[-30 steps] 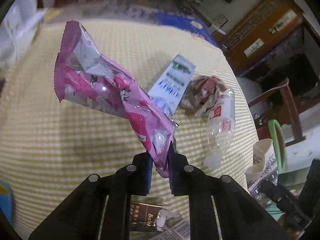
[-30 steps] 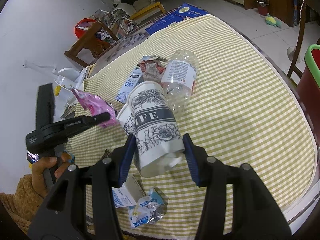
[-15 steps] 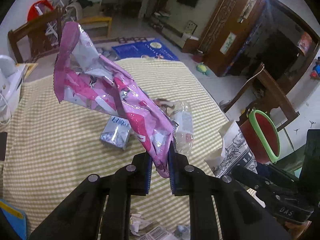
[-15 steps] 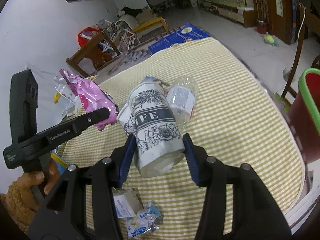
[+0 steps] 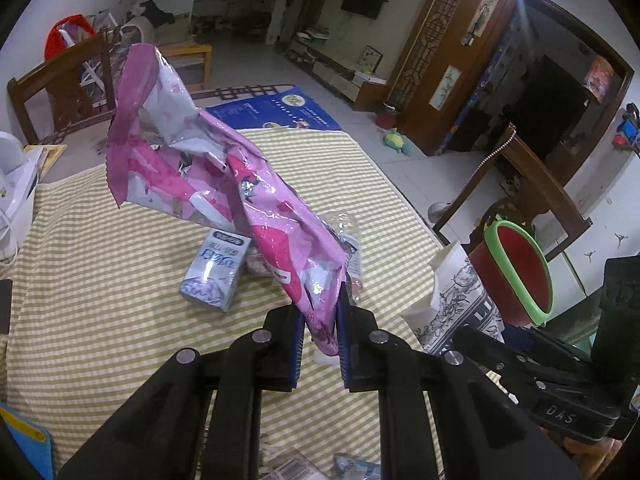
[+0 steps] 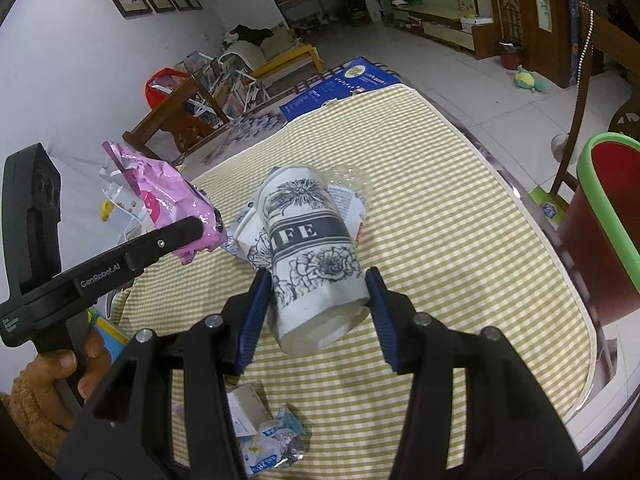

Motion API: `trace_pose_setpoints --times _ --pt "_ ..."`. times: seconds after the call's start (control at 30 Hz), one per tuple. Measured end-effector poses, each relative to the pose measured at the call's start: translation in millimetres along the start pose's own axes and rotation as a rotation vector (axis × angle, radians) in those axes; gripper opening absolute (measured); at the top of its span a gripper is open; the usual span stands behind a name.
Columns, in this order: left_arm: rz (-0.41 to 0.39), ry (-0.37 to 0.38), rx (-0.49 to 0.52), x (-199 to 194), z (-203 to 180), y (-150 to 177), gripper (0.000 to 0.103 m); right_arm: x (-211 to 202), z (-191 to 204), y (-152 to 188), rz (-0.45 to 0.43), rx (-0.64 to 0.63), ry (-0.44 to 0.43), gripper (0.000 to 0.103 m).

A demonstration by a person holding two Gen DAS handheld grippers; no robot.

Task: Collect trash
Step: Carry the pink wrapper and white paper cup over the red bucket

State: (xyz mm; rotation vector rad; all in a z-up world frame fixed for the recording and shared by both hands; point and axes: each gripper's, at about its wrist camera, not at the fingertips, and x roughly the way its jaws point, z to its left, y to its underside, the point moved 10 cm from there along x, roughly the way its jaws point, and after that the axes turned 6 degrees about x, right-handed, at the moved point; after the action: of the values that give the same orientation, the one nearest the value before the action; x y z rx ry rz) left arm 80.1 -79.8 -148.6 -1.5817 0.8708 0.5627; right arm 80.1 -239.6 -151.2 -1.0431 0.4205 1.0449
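The left gripper's fingers are clamped on a pink wrapper, held up above the checked surface. The right gripper's fingers pinch a paper cup at its base, lifted near the red bin. A milk carton lies on the surface.

Dim, bluish indoor light; fisheye bending and black vignette at edges; glare on wrapper; mostly sharp.
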Motion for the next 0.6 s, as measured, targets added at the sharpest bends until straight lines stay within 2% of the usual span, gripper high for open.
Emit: trace_pose_setpoints --times 0.6 --pt "0.015 0.017 0.035 13.9 -45.1 -7.1 0.012 -19.5 -51.9 -15.9 -0.021 0.047 0.022 0.047"
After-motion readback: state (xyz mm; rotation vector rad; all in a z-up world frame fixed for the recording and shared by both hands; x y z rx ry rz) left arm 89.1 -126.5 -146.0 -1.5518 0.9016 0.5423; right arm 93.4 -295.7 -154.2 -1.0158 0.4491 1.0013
